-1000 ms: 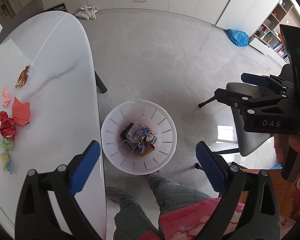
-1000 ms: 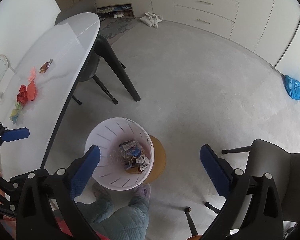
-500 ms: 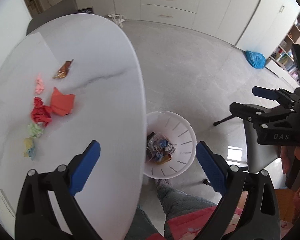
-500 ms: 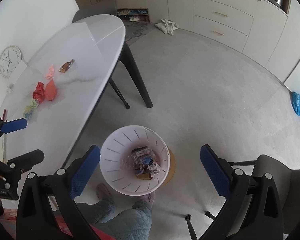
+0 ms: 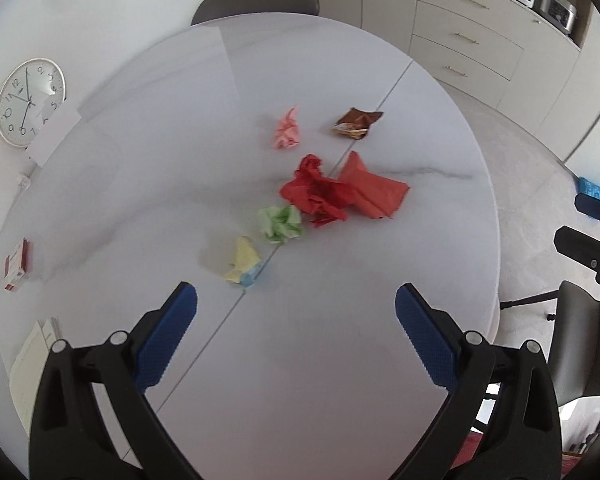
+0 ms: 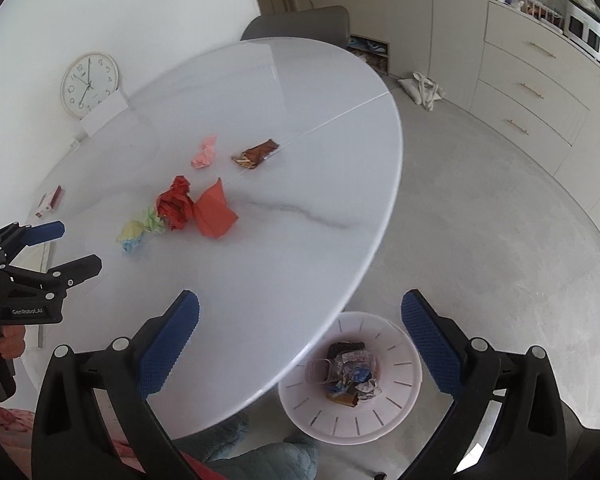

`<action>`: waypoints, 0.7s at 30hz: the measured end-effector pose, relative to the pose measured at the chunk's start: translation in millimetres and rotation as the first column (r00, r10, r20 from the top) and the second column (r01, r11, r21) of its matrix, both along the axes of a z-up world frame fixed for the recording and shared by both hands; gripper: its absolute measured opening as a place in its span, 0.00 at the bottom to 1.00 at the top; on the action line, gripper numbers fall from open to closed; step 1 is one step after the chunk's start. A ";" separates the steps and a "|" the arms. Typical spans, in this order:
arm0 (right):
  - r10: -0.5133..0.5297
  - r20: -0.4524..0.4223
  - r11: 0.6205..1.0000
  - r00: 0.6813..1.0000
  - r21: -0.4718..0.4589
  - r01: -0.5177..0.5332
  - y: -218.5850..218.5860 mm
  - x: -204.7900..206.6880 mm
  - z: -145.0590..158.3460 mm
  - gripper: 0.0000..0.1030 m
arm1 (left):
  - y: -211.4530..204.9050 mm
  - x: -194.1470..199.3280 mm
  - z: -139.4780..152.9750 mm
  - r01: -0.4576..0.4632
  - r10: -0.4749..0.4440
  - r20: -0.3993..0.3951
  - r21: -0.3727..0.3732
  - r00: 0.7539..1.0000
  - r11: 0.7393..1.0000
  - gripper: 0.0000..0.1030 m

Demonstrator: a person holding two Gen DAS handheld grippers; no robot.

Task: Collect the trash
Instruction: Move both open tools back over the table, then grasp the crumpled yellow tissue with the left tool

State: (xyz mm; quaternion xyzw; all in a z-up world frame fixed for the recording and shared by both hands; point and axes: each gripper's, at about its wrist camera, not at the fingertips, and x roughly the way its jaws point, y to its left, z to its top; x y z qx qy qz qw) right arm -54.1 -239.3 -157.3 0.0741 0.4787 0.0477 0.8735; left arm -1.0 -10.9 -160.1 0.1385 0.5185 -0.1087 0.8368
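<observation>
Moved: a second ago both cameras looked down at the bin; both now face the table (image 5: 380,320), the scraps near mid-frame in the left view.
Left gripper (image 5: 296,308): fingers wide apart, empty, above the near table, short of the scraps.
Right gripper (image 6: 300,312): fingers wide apart, empty, over the table edge with the bin (image 6: 404,412) below.
Trash: a row on the table; yellow wad (image 5: 245,261) nearest, then green wad (image 5: 281,224), red wad (image 5: 314,192) touching the orange paper (image 5: 374,190), pink wad (image 5: 287,130) and brown wrapper (image 5: 356,123) farther off.
Risk: red wad and orange paper touch, so a pinch on one may drag the other; light paper may slide on the glossy top instead of being caught; a flat wrapper is probably hard to pinch.
Risk at bin: it sits partly under the table edge, so a drop released too early could land on the table or floor.
Left view only: the right gripper at far right; papers at the left table edge.
Right view only: the bin with trash already in it; the left gripper from the side.
</observation>
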 end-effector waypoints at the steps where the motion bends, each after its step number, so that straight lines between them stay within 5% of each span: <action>1: 0.016 -0.003 1.000 1.000 0.002 -0.016 7.8 6.2 -0.7 0.98 | 7.3 4.5 -2.4 -0.011 0.011 -0.004 0.005 1.000 1.000 0.92; 11: 0.109 -0.057 0.994 0.992 -0.010 -0.109 57.0 54.3 -17.1 0.98 | 29.5 47.2 -52.3 -0.035 0.037 -0.074 0.026 0.997 0.999 0.92; 17: 0.142 -0.113 0.989 0.983 -0.021 -0.145 67.6 73.8 -33.7 0.98 | 32.3 69.6 -78.8 -0.055 0.053 -0.142 -0.007 0.988 0.998 0.70; 21: 0.159 -0.131 0.986 0.979 -0.023 -0.163 69.6 84.3 -39.8 0.98 | 34.3 78.2 -87.9 -0.079 0.072 -0.172 -0.034 0.982 0.996 0.47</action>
